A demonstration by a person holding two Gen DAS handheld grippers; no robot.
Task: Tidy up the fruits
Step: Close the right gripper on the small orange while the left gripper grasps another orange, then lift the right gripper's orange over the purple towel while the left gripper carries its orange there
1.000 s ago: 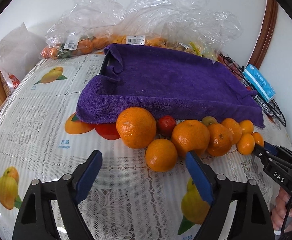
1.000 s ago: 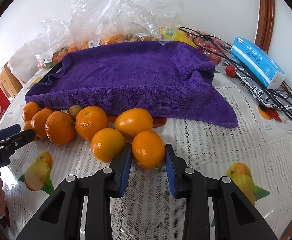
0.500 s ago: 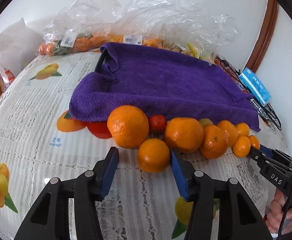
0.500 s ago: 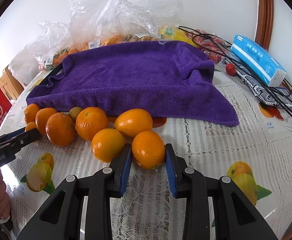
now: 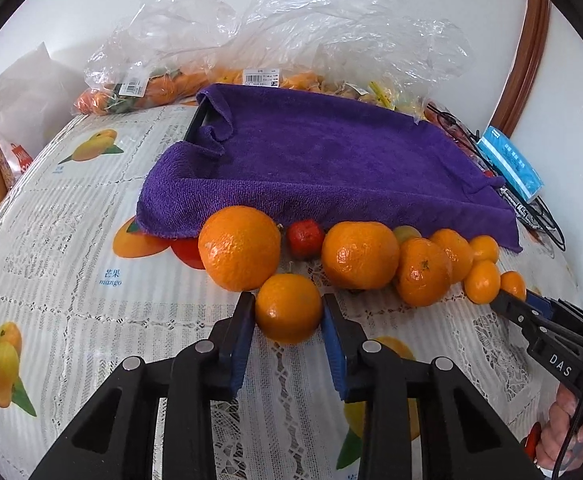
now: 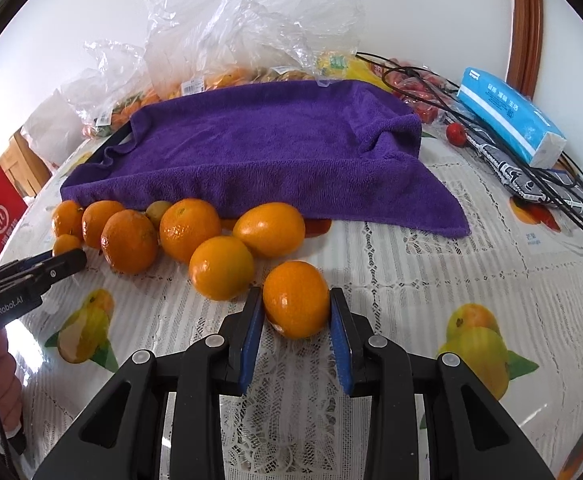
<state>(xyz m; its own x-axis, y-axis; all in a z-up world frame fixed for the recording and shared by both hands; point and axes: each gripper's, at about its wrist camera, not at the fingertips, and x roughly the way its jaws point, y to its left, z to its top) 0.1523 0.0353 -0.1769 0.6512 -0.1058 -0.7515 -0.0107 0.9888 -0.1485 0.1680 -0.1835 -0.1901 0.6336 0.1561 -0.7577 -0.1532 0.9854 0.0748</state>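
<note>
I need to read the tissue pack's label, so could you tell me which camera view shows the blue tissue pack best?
The right wrist view: the blue tissue pack lies large and unobstructed behind the black cables. The left wrist view shows it small and squeezed at the right edge.

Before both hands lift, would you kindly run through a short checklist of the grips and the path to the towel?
1. Left gripper jaws, just closing, now pinch a small round orange fruit: ok.
2. Right gripper shut on another small orange fruit: ok.
3. Left fruit clear of the large orange beside it: cannot tell, they look close.
4. Right fruit apart from its neighbours: ok.
5. Purple terry towel bare, free to receive fruit: ok.
</note>
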